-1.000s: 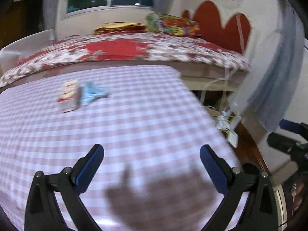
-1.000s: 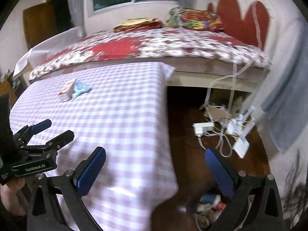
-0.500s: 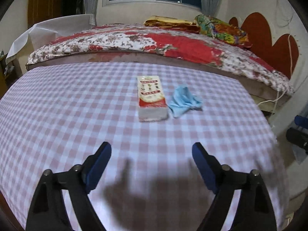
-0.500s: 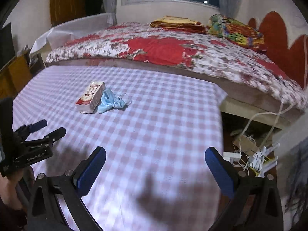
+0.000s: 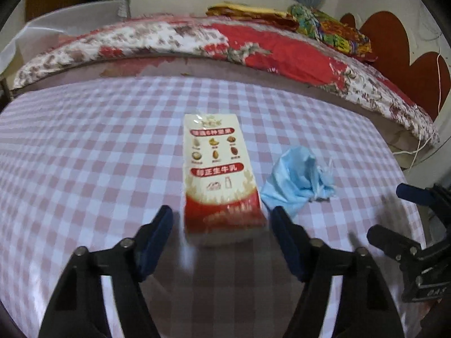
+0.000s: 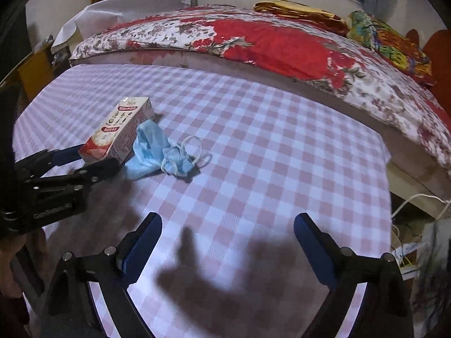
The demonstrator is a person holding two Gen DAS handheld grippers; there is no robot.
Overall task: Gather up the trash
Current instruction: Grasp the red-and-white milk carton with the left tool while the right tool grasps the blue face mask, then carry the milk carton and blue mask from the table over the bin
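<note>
A red-and-white milk carton lies flat on the pink checked tablecloth, with a crumpled blue face mask touching its right side. My left gripper straddles the carton's near end. Its jaws are closing, and a small gap still shows on each side of the carton. In the right wrist view the carton and mask lie at the left, with the left gripper at the carton's end. My right gripper hovers over bare cloth nearer the camera than the mask, jaws wide and closing slightly, nothing between them.
A bed with a red floral cover runs along the table's far edge, with pillows at the back right. The table's right edge drops to a floor with white cables. A hand holds the left gripper.
Both grippers moved forward and down toward the carton and mask. The left jaws narrowed, and the carton's near end now sits between them. The right jaws narrowed only slightly.
</note>
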